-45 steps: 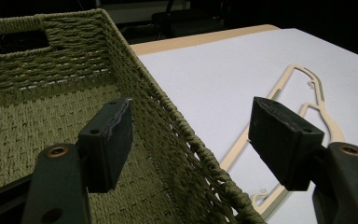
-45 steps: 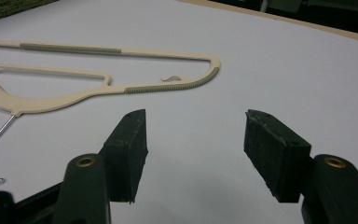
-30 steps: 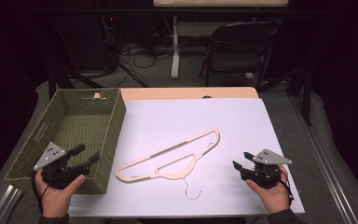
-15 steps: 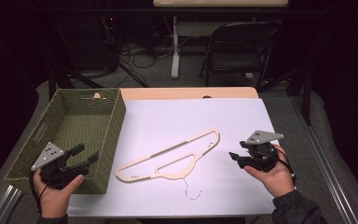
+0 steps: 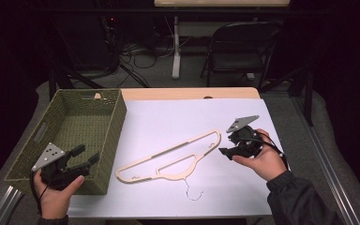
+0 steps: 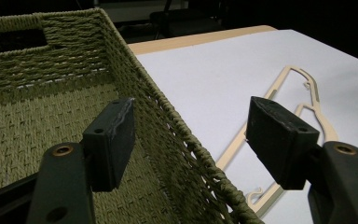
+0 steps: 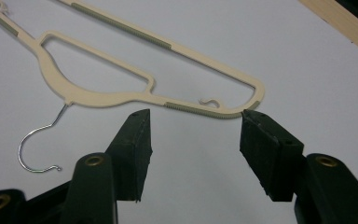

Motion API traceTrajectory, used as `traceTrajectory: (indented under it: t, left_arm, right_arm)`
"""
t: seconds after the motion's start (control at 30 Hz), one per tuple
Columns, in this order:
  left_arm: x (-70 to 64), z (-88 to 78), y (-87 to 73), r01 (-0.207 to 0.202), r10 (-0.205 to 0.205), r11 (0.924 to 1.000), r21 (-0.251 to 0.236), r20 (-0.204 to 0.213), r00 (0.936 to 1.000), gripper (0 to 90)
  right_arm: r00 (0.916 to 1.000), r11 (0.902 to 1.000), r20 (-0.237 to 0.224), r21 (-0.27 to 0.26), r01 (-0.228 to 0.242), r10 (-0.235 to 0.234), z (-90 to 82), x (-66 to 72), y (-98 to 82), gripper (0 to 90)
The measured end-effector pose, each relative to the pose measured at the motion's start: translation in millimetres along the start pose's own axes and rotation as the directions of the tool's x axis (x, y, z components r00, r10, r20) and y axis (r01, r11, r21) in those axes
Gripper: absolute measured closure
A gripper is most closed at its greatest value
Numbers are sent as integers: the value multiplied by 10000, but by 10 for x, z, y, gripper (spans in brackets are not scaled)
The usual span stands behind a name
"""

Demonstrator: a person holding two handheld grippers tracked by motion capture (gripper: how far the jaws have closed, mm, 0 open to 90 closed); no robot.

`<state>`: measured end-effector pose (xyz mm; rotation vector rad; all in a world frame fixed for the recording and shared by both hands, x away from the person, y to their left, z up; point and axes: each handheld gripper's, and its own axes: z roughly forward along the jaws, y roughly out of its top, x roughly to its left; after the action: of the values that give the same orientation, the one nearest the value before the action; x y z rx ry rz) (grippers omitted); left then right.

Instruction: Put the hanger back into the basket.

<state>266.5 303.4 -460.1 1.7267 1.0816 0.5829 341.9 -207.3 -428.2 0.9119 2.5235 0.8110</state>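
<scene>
We see a cream plastic hanger lying flat on the white table, its wire hook pointing toward the person's edge. A green woven basket stands on the table's left part, just beside the hanger's left end.

The left gripper is held in the left hand at the basket's near right corner. In the left gripper view its jaws stand released and wide apart, one on each side of the basket wall, grasping nothing.

The right gripper is held in the right hand just beside the hanger's right end. In the right gripper view its jaws are spread apart, empty, with the hanger lying just beyond their tips.
</scene>
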Motion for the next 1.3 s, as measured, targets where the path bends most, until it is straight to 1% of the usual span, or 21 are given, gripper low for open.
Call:
traceTrajectory:
  t: [0.1, 0.13, 0.3, 0.37, 0.4, 0.43, 0.47, 0.53, 0.57, 0.6, 0.67, 0.7, 0.77, 0.8, 0.9, 0.93, 0.97, 1.07, 1.1, 1.13, 1.3]
  left_arm:
    - [-1, 0, 1, -1, 1, 10000, 5, 3, 10000, 327]
    - [-1, 0, 2, 1, -1, 10000, -8, 12, 10000, 327]
    - [1, 3, 0, 18, -18, 10000, 2, 49, 10000, 329]
    - [0, 2, 1, 22, -22, 10000, -2, 64, 10000, 329]
    - [0, -1, 2, 12, -12, 10000, 5, 55, 10000, 329]
    - [0, -1, 2, 12, -12, 10000, 5, 55, 10000, 329]
    - [0, -3, 2, 21, -21, 10000, 1, 58, 10000, 329]
    - [1, -5, 2, 21, -21, 10000, 14, 54, 10000, 330]
    - [1, -6, 2, 32, -32, 10000, 1, 61, 10000, 330]
    - [3, -5, 3, 29, -29, 10000, 9, 60, 10000, 329]
    - [4, -2, 1, 33, -33, 10000, 6, 54, 10000, 329]
    - [3, -1, 1, 28, -28, 10000, 12, 59, 10000, 329]
    - [3, 0, 1, 28, -28, 10000, 16, 65, 10000, 329]
    - [2, 1, 2, 28, -28, 10000, 10, 59, 10000, 330]
    - [4, -5, 3, 40, -40, 10000, 2, 60, 10000, 329]
    - [5, -8, 4, 42, -42, 10000, -9, 55, 10000, 330]
    - [5, -11, 5, 50, -49, 10000, -27, 56, 10000, 329]
    - [7, -16, 6, 46, -46, 10000, -44, 54, 10000, 330]
    - [7, -16, 6, 49, -49, 10000, -40, 38, 10000, 330]
    - [8, -16, 6, 52, -52, 10000, -44, 36, 10000, 329]
    - [7, -10, 5, 48, -48, 10000, -31, 73, 10000, 330]
  right_arm:
    - [9997, 9993, -78, 279, 249, -247, 70, -4, 57, 449]
    - [9993, 9978, -99, 556, 365, -360, 79, -7, 82, 449]
    - [9975, 9948, -300, 773, 664, -643, 167, 14, 165, 449]
    - [9974, 9953, -277, 678, 690, -673, 192, 22, 174, 449]
    - [9961, 9901, -316, 1121, 850, -820, 201, 32, 218, 450]
    - [9962, 9941, -338, 712, 822, -799, 242, 39, 215, 452]
    - [9950, 9864, -419, 1343, 951, -902, 218, 38, 253, 457]
    - [9939, 9848, -492, 1386, 1049, -989, 234, 35, 269, 459]
    - [9947, 9843, -669, 1531, 877, -782, 278, 41, 297, 476]
    - [9936, 9817, -666, 1614, 1009, -912, 291, 37, 310, 476]
    - [9932, 9810, -827, 1694, 947, -816, 344, 39, 341, 475]
    - [9926, 9757, -923, 1971, 960, -791, 346, 41, 360, 476]
    - [9919, 9787, -1003, 1815, 958, -785, 402, 55, 378, 477]
    - [9906, 9734, -1067, 2033, 1057, -853, 419, 57, 401, 485]
    - [9887, 9703, -1140, 2101, 1200, -975, 487, 72, 426, 499]
    - [9891, 9795, -1150, 1681, 1111, -924, 541, 84, 412, 499]
    - [9877, 9690, -1214, 2145, 1228, -983, 543, 85, 435, 499]
    - [9847, 9610, -1311, 2366, 1435, -1148, 623, 103, 445, 499]
    - [9843, 9674, -1336, 2098, 1416, -1151, 658, 110, 434, 499]
    - [9830, 9588, -1379, 2398, 1521, -1215, 663, 111, 449, 499]
    - [9773, 9592, -1667, 2278, 1672, -1308, 774, 139, 461, 498]
